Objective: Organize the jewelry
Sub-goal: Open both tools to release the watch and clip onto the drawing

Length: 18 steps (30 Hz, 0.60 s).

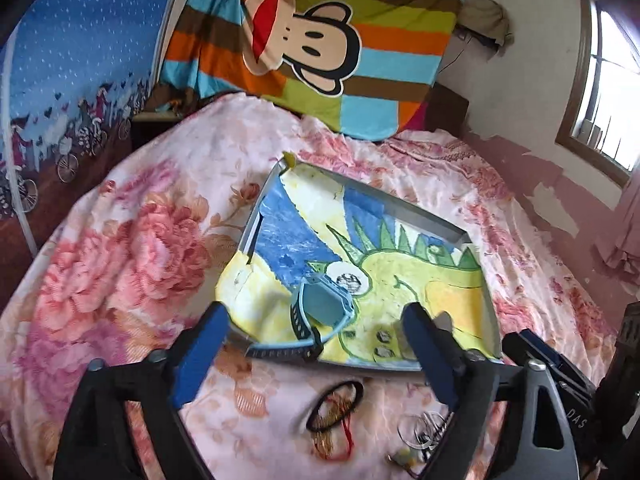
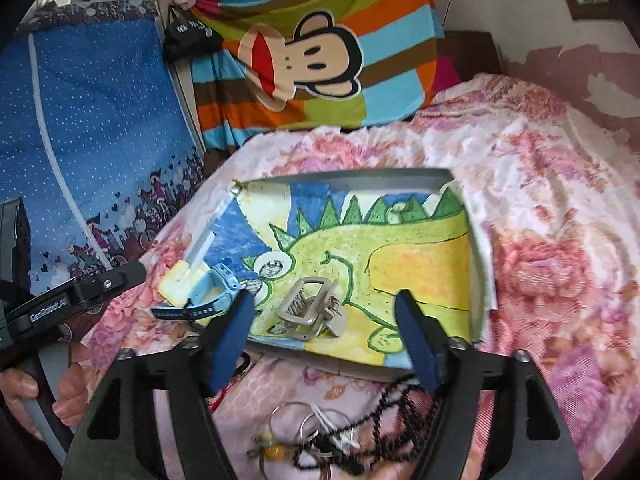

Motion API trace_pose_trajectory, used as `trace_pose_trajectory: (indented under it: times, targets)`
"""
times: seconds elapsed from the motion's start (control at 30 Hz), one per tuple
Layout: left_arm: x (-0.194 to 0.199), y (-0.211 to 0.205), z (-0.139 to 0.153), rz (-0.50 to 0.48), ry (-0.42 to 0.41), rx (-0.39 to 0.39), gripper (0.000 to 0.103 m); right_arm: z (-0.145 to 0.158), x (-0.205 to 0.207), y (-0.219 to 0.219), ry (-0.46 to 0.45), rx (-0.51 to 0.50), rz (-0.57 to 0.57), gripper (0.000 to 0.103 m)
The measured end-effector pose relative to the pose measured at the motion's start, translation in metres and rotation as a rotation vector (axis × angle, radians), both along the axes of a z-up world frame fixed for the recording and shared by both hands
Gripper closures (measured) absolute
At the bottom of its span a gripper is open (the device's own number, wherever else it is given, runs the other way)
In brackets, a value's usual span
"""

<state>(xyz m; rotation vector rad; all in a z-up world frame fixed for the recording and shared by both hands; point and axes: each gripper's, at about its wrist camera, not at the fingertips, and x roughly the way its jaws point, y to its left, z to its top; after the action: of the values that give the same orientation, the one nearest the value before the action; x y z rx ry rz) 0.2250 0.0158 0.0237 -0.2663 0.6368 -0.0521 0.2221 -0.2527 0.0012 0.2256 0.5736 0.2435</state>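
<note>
A shallow grey tray point(image 1: 432, 224) lined with a dinosaur drawing lies on the bed. A light blue watch point(image 1: 320, 312) rests at the tray's near left corner, its strap hanging over the rim. My left gripper point(image 1: 316, 314) is open, with the watch between its spread blue fingers, untouched. In the right wrist view, a beige hair claw clip point(image 2: 308, 312) lies in the tray point(image 2: 360, 180), and my right gripper point(image 2: 324, 298) is open around it without contact. The watch point(image 2: 212, 292) sits to the clip's left.
On the floral bedspread before the tray lie a black loop with red string point(image 1: 336, 408), silver rings point(image 2: 304, 420), a black bead necklace point(image 2: 384, 412) and an amber bead charm point(image 2: 272, 450). A striped monkey blanket point(image 1: 312, 40) hangs behind. A hand point(image 2: 72, 392) holds the left gripper.
</note>
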Motion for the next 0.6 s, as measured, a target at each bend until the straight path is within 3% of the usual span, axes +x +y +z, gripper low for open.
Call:
trace_pose_trajectory:
  times: [0.17, 0.27, 0.6]
  targets:
    - [-0.042, 0.001, 0.021, -0.005, -0.072, -0.011, 0.002, 0.023, -0.043, -0.012, -0.071, -0.003, -0.014, 0.008]
    - [-0.066, -0.001, 0.031, 0.003, -0.106, 0.013, 0.001, 0.037, -0.068, -0.017, -0.118, -0.012, -0.021, 0.002]
    - [-0.14, -0.005, 0.056, 0.011, -0.18, 0.099, 0.0, 0.073, -0.147, -0.018, -0.244, -0.096, -0.029, 0.001]
